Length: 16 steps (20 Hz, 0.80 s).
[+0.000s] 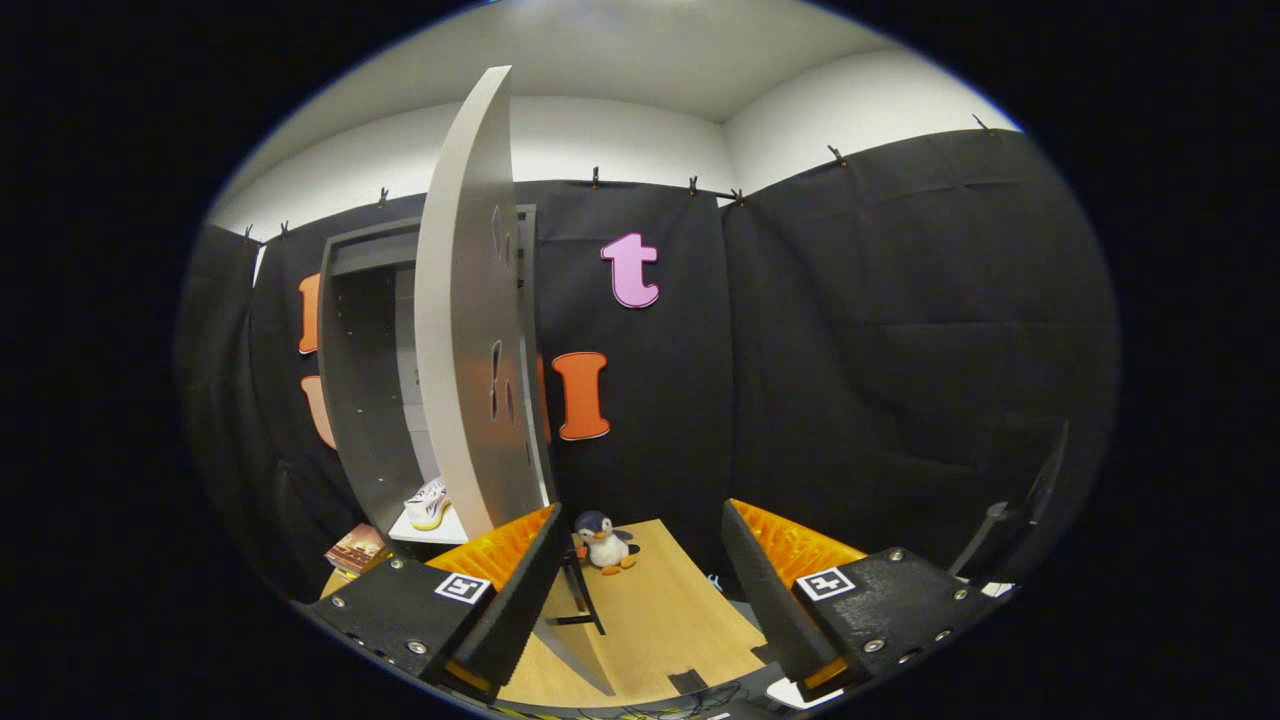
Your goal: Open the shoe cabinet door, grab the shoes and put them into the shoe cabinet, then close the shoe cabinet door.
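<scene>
The grey shoe cabinet point(365, 370) stands ahead to the left with its door point(465, 320) swung open toward me, edge-on. A white and yellow shoe point(428, 505) rests on the white bottom shelf inside the cabinet, just beyond my left finger. My gripper point(640, 590) is open with nothing between its fingers. The left finger point(500, 575) is close to the lower edge of the door, whether touching it I cannot tell. The right finger point(800, 570) stands apart to the right.
A small plush penguin point(605, 542) sits on the wooden table point(650, 610) just beyond the fingers. A brown book or box point(355, 550) lies by the cabinet's lower left. A dark stand point(1010, 520) rises at the right. Black cloth walls close the booth.
</scene>
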Tool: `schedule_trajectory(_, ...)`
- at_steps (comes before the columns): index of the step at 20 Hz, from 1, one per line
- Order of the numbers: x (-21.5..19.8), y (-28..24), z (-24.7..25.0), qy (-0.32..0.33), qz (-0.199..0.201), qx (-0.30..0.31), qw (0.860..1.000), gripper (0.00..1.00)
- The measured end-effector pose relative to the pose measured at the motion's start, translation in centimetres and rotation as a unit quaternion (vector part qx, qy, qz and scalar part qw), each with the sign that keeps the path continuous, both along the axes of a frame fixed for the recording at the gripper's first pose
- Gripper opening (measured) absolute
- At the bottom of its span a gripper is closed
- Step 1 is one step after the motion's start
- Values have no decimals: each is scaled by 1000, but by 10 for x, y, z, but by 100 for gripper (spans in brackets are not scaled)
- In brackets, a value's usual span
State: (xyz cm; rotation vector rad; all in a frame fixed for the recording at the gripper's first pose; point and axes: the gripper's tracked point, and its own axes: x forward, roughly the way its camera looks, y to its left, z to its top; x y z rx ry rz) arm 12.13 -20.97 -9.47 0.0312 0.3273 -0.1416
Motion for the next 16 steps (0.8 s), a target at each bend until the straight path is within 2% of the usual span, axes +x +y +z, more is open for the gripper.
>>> schedule_trajectory(8, -1, 27, 1, 3, 17, -1, 1000, 91)
schedule_trajectory(16, -1, 116, 6, 5, 76, 3, 997, 90)
